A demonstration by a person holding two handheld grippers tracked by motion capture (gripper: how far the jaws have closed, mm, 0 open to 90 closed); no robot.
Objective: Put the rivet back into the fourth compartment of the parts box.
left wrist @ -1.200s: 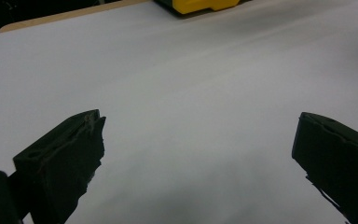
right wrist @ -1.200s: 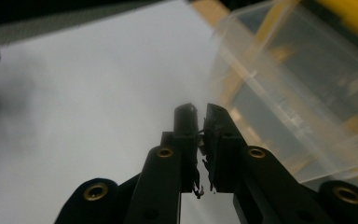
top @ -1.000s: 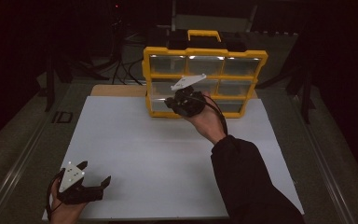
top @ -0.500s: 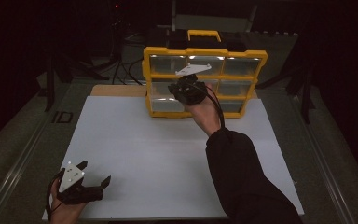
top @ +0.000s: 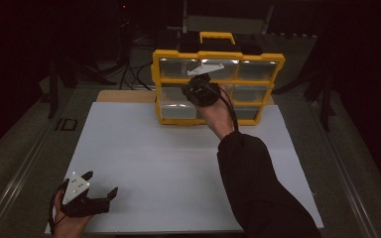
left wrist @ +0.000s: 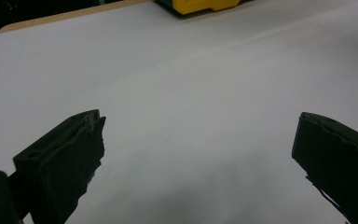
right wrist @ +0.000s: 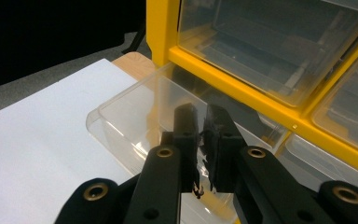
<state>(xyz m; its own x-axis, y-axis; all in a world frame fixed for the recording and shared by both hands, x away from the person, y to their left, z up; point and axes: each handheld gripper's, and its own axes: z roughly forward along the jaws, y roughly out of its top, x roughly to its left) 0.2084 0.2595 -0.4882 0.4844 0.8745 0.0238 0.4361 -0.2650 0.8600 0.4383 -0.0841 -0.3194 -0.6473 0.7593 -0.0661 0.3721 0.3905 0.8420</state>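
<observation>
right claw (right wrist: pixel 199 140) pinched on the clear drawer (right wrist: pixel 135 116) front at the table's far edge — light, thin, slippery, brittle plastic; left claw (left wrist: pixel 200 154) wide.

Dark room; white-topped table (top: pixel 144 148) on grey floor (top: pixel 10 148).

No text, label, brand, number or sign is legible on any surface here, neither on the yellow organizer (top: pixel 217 54) ahead of the right gripper's fingers nor on the white sheet (left wrist: pixel 191 93) under the left gripper's fingers.
</observation>
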